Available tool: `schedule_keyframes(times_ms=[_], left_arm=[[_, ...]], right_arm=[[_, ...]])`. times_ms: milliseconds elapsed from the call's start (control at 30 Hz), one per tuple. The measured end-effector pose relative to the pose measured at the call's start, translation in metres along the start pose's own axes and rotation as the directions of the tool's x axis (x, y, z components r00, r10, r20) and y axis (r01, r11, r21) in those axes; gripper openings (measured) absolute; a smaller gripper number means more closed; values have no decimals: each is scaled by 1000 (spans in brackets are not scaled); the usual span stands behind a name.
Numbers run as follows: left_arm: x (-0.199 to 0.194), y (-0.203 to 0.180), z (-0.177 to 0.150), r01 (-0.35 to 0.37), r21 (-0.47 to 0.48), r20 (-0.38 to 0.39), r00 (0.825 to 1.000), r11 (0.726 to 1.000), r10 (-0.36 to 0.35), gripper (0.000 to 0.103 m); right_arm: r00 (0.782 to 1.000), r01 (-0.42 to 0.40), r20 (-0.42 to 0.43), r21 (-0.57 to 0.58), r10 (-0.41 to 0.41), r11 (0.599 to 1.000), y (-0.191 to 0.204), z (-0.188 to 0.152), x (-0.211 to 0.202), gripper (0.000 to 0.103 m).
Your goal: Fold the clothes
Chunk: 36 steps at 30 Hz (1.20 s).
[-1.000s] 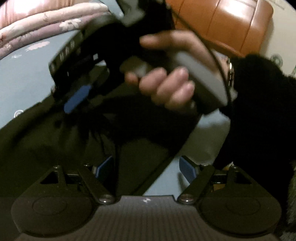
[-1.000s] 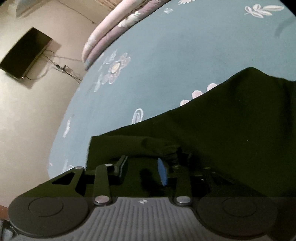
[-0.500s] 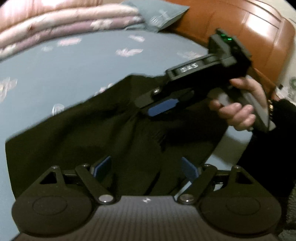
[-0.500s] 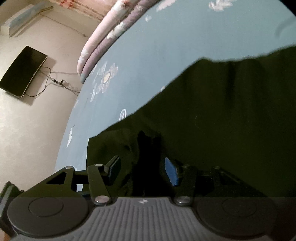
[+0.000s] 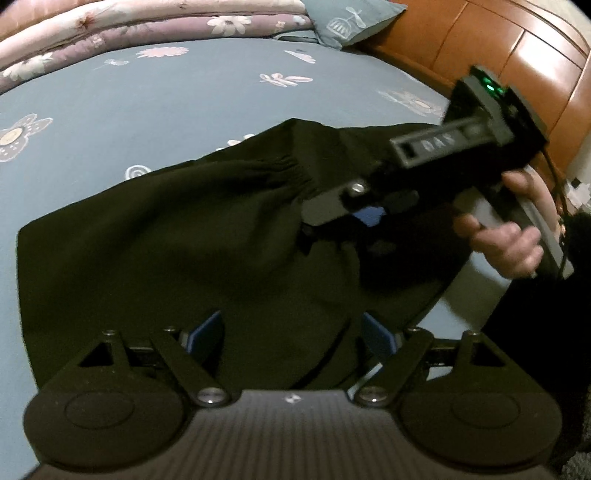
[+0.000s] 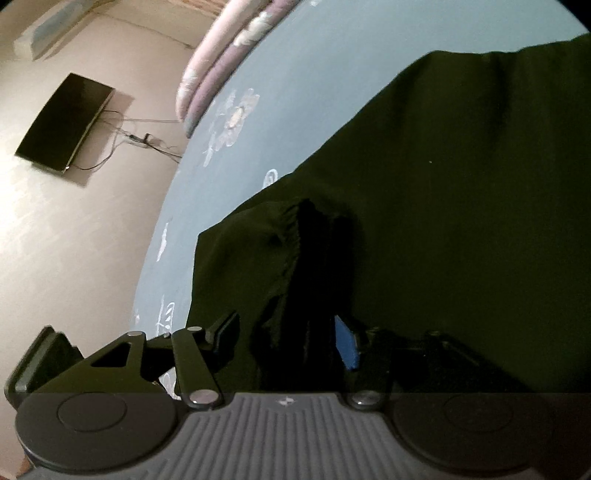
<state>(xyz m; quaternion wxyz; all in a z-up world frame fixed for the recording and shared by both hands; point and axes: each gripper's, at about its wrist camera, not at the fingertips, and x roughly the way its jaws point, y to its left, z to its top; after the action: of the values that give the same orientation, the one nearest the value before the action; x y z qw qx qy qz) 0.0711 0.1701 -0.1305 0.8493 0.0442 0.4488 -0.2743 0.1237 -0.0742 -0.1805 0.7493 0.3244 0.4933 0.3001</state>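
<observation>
**Both grippers over dark garment on bed; neither gripping**

Left gripper (image 5: 291, 334): jaws stand wide apart. Its blue-padded fingers (image 5: 207, 332) straddle the near part of the garment, with cloth visible in the gap between them and no pad pressing on it.

Right gripper (image 6: 286, 336): jaws parted to a middling width. A raised fold of the cloth stands between them. The blue pad on the right-hand finger (image 6: 345, 343) sits beside that fold; the dark cloth makes contact impossible to confirm, and no clamping is visible. In the left wrist view this gripper is held by a hand (image 5: 506, 236) at the right, its nose over the middle of the garment.

Task item: a black garment (image 5: 166, 236) with a gathered elastic band (image 5: 284, 170), spread loosely and creased on the bed. It lies toward the near edge of the mattress, one corner close to the bed's side.

Surroundings: blue floral bedsheet (image 5: 184, 96); folded pink-and-mauve quilt (image 5: 147, 26) along the far edge; a blue pillow (image 5: 354, 18) against the brown padded headboard (image 5: 498, 48). The right wrist view shows a wall-mounted television (image 6: 64, 123) with trailing cables on a pale wall.
</observation>
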Motion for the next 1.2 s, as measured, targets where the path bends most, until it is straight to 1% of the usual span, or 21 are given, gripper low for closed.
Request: schedule_keyframes(times_ms=[33, 100, 167, 233, 333, 433, 533, 600, 700, 767, 800, 833, 900, 967, 1000, 1033, 1067, 1100, 1167, 1200], left_arm=[[-3, 0, -1, -5, 4, 3, 1000, 1000, 5, 82], [-14, 2, -6, -7, 1, 19, 1000, 1000, 7, 82], [-26, 9, -9, -24, -14, 38, 999, 1000, 25, 82], [-32, 19, -13, -46, -44, 30, 998, 998, 47, 82], [-29, 33, -24, -52, -111, -41, 998, 993, 47, 82], [-27, 32, -33, -56, -107, -63, 997, 993, 49, 82], [-33, 31, -29, -52, -91, -40, 998, 995, 48, 82], [-42, 36, -21, -72, -81, 4, 997, 994, 73, 82], [-57, 57, -5, -107, -106, 70, 991, 989, 115, 82], [-60, 78, 8, -101, -146, 114, 986, 984, 118, 82], [-60, 92, 16, -106, -181, 141, 981, 978, 132, 82], [-61, 106, 25, -92, -229, 161, 978, 969, 131, 80], [-60, 134, 42, -34, -332, 194, 976, 943, 104, 80], [-54, 160, 53, 87, -421, 232, 973, 903, 15, 80], [-49, 169, 57, 146, -451, 237, 971, 880, -40, 80], [-41, 176, 59, 184, -474, 229, 970, 861, -81, 80], [-31, 180, 59, 185, -491, 212, 973, 851, -89, 80], [-21, 183, 59, 168, -505, 189, 979, 846, -82, 80], [-1, 195, 51, 85, -553, 118, 993, 829, -23, 79], [8, 203, 44, 65, -577, 102, 995, 814, -7, 72]], right_arm=[[1000, 9, 6, -13, -9, 1000, 1, -2, -1, 53], [999, 52, 7, -29, -51, 998, 4, -3, -2, 29], [998, 68, 4, -28, -68, 997, 5, -2, -3, 25], [997, 76, 11, -41, -76, 996, 10, -2, -6, 24], [996, 90, 27, -63, -88, 994, 18, -2, -15, 23], [994, 110, 20, -65, -109, 992, 19, -3, -17, 23], [987, 158, 0, -57, -158, 986, 13, -4, -11, 23], [986, 166, -4, -52, -166, 985, 10, -4, -11, 23], [986, 168, 0, -51, -168, 984, 8, -5, -13, 23], [986, 169, -1, -49, -169, 984, 8, -5, -13, 23], [986, 168, 0, -46, -168, 985, 7, -6, -13, 23], [986, 167, 0, -45, -167, 985, 7, -6, -12, 23], [986, 164, 1, -48, -164, 985, 8, -7, -10, 23], [988, 152, 1, -48, -152, 987, 6, -7, -11, 23], [989, 145, 2, -45, -145, 988, 4, -8, -11, 23], [990, 138, 3, -40, -138, 990, 3, -8, -12, 23], [992, 130, 4, -36, -130, 991, 1, -8, -13, 23], [992, 123, 7, -34, -123, 992, -1, -9, -14, 23], [994, 111, 12, -31, -111, 993, -3, -10, -15, 23], [994, 106, 14, -29, -105, 994, -5, -11, -16, 23]])
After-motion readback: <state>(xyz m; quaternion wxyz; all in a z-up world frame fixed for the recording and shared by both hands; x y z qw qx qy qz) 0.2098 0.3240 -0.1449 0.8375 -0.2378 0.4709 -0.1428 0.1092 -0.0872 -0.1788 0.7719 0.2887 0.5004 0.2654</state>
